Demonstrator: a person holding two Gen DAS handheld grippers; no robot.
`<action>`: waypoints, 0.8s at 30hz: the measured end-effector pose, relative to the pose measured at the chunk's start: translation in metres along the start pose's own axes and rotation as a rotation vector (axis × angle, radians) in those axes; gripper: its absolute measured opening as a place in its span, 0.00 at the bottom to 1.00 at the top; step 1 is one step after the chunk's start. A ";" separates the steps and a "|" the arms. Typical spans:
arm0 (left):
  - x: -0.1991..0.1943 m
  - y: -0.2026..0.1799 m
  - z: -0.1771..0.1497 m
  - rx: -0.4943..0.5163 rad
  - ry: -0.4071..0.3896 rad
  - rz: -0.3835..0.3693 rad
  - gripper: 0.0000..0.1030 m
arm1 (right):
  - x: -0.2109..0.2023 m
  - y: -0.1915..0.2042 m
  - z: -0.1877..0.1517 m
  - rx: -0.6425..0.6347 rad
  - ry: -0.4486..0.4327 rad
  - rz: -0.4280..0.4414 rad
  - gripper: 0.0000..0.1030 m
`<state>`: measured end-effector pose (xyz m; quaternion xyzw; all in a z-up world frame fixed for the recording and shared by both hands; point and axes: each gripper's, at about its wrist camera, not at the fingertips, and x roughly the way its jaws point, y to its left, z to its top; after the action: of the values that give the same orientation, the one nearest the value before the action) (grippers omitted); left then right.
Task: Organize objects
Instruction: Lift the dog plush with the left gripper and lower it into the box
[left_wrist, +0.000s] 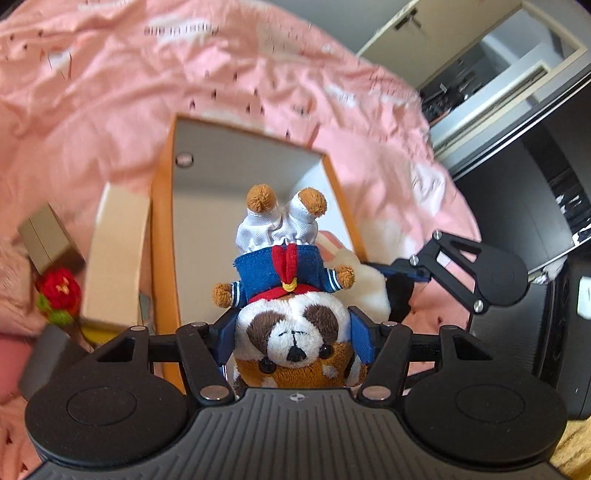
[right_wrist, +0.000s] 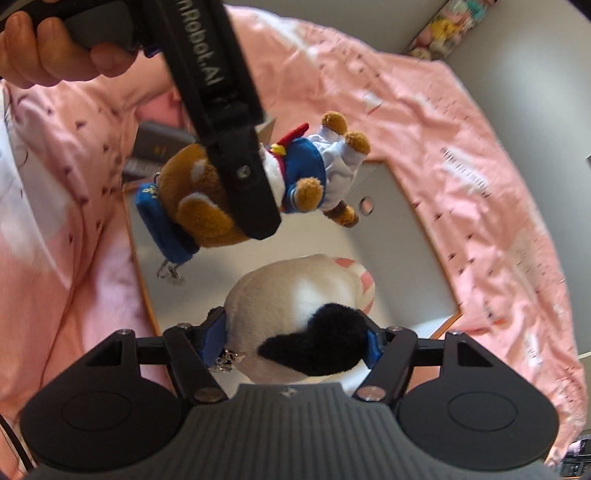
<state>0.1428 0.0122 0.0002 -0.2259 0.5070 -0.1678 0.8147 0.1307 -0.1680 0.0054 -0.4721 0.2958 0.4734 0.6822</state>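
Pink bedding (left_wrist: 110, 92) covers the bed, and on it lies an orange-rimmed box (left_wrist: 162, 221) with a pale grey inside. The left tool (left_wrist: 291, 343) is closed on the head of a brown-and-white plush dog (left_wrist: 291, 295) in a blue sailor top and white trousers; its blue pads press the head on both sides, and the toy hangs feet away from the camera, above the box. The right tool (right_wrist: 295, 339) grips a cream plush toy (right_wrist: 295, 295) with a black patch and a pink-striped part, held over the near half of the same box. In the right wrist view a hand (right_wrist: 48, 51) holds the left tool's handle, and the dog sits higher than the cream toy. A red knitted flower (left_wrist: 59, 291) and a beige carton (left_wrist: 118, 254) lie just left of the box.
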 end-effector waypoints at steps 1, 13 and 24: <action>0.005 -0.001 -0.008 0.000 0.021 0.010 0.68 | 0.006 -0.001 -0.006 0.001 0.013 0.026 0.69; 0.034 -0.003 -0.021 0.038 0.128 0.147 0.69 | 0.055 -0.012 -0.009 0.026 0.024 0.214 0.69; 0.031 -0.012 -0.030 0.114 0.090 0.199 0.76 | 0.060 -0.008 -0.006 0.023 0.044 0.238 0.70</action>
<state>0.1284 -0.0194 -0.0285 -0.1201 0.5527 -0.1245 0.8152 0.1612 -0.1528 -0.0448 -0.4362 0.3702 0.5373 0.6197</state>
